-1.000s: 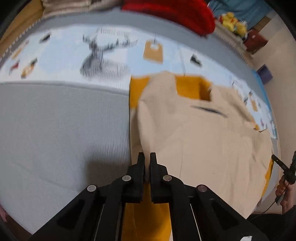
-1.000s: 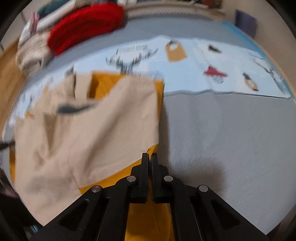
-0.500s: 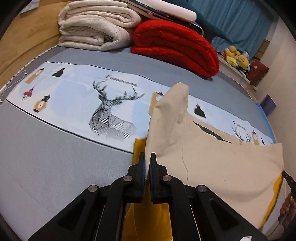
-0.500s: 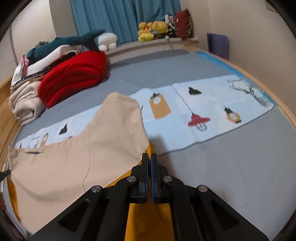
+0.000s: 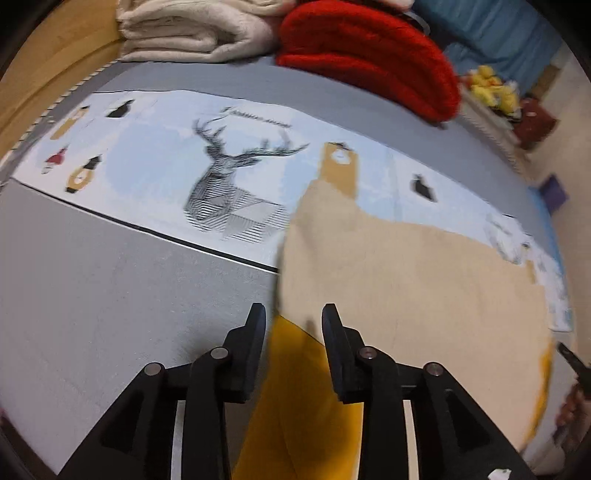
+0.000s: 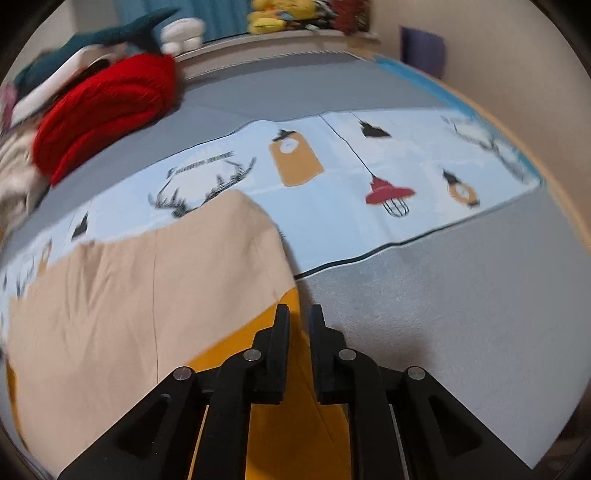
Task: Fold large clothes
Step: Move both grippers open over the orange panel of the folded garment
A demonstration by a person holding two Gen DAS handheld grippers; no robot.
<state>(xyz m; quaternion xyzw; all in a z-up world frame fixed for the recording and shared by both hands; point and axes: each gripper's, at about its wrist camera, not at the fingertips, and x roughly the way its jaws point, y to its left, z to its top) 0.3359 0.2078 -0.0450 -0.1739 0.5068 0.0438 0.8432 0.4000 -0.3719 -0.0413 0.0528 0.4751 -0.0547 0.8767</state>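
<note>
Left wrist: left gripper (image 5: pixel 293 317) jaws just opening over the garment (image 5: pixel 406 280) — gripping nothing; right gripper (image 6: pixel 297 321) likewise.

Script on sheet (image 6: pixel 332 158) (above antlers); unreadable

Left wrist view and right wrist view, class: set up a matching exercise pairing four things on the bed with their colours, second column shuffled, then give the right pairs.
Things:
1. folded blanket at the far end of the bed
2. garment's outer cloth
3. garment's inner lining
4. shark plush

Colours:
A. mustard yellow
B. dark teal
C. red
D. beige

Pairs: 1-C, 2-D, 3-A, 4-B
</note>
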